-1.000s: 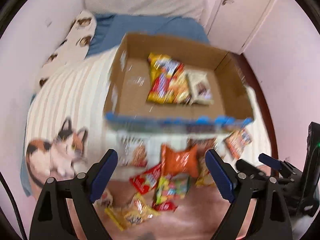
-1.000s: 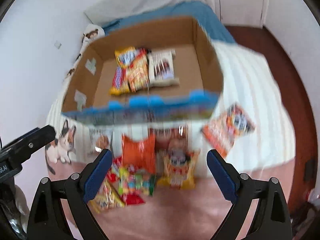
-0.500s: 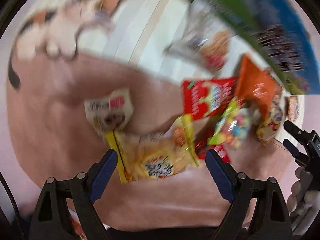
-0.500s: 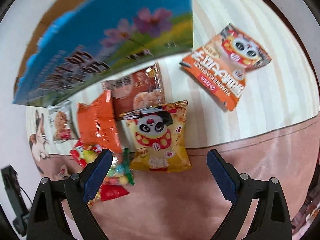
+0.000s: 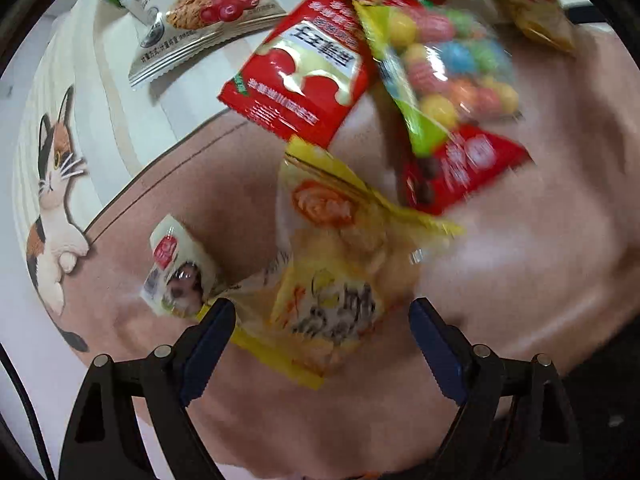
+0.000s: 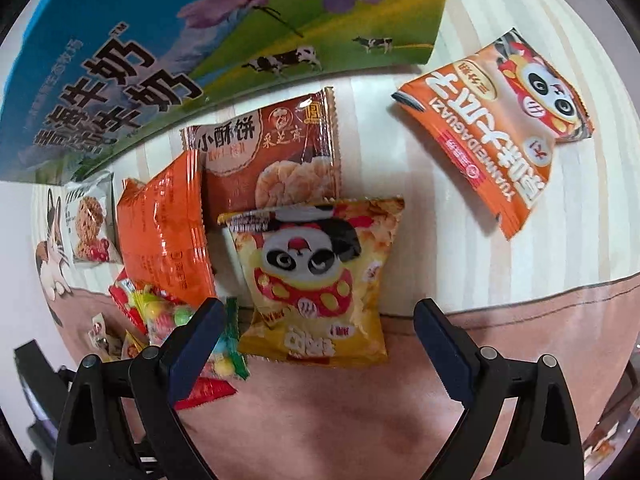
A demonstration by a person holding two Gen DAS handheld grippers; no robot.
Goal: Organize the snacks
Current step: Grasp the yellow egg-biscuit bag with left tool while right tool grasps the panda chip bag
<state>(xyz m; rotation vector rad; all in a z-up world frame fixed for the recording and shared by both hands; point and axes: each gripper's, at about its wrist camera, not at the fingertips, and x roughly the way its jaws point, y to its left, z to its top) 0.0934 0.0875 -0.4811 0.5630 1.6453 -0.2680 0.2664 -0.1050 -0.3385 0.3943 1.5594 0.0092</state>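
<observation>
In the left wrist view my left gripper (image 5: 322, 312) points down at a yellow snack packet (image 5: 340, 264). Its jaws are closing with the packet's near end between them, and the pads do not press on it. A small white packet (image 5: 180, 268) lies by the left fingertip. Beyond are a red packet (image 5: 304, 76), a bag of coloured candy balls (image 5: 444, 64) and a second red packet (image 5: 464, 168). My right gripper (image 6: 320, 312) is open just above a yellow panda packet (image 6: 312, 272). A brown biscuit packet (image 6: 276, 160) and an orange packet (image 6: 164, 232) lie behind it.
The printed outer wall of the cardboard box (image 6: 200, 40) rises behind the snacks. An orange panda packet (image 6: 504, 128) lies apart at the right and a white cookie packet (image 6: 90, 220) at the left. Everything rests on a bedspread, pink (image 6: 360, 420) in front and striped with a cat print (image 5: 52, 184) behind.
Both grippers have dropped from above the box to just over the snacks on the bedspread. The left one rolled and now frames the yellow packet; the right one came closer to the panda packet.
</observation>
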